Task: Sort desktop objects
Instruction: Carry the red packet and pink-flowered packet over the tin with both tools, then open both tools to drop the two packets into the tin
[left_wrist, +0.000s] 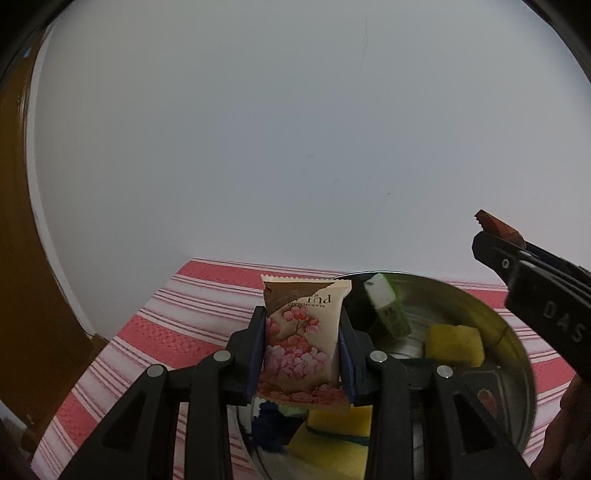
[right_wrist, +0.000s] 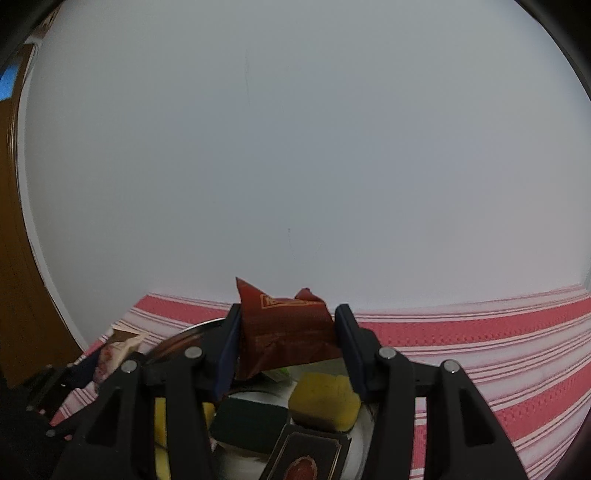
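My left gripper (left_wrist: 303, 343) is shut on a cream snack packet with pink flowers (left_wrist: 301, 339) and holds it upright above the near rim of a round metal bowl (left_wrist: 517, 354). My right gripper (right_wrist: 288, 339) is shut on a dark red snack packet (right_wrist: 286, 332) above the same bowl (right_wrist: 192, 330); it shows at the right of the left wrist view (left_wrist: 496, 230). In the bowl lie yellow sponges (left_wrist: 454, 343), a green and white eraser (left_wrist: 388, 310), a dark card box (right_wrist: 306, 458) and a blue thing (left_wrist: 271, 428).
A red and white striped cloth (right_wrist: 480, 332) covers the table under the bowl. A white wall fills the background. A brown wooden door (left_wrist: 22, 258) stands at the left. The flowered packet and the left gripper show at the left of the right wrist view (right_wrist: 114, 350).
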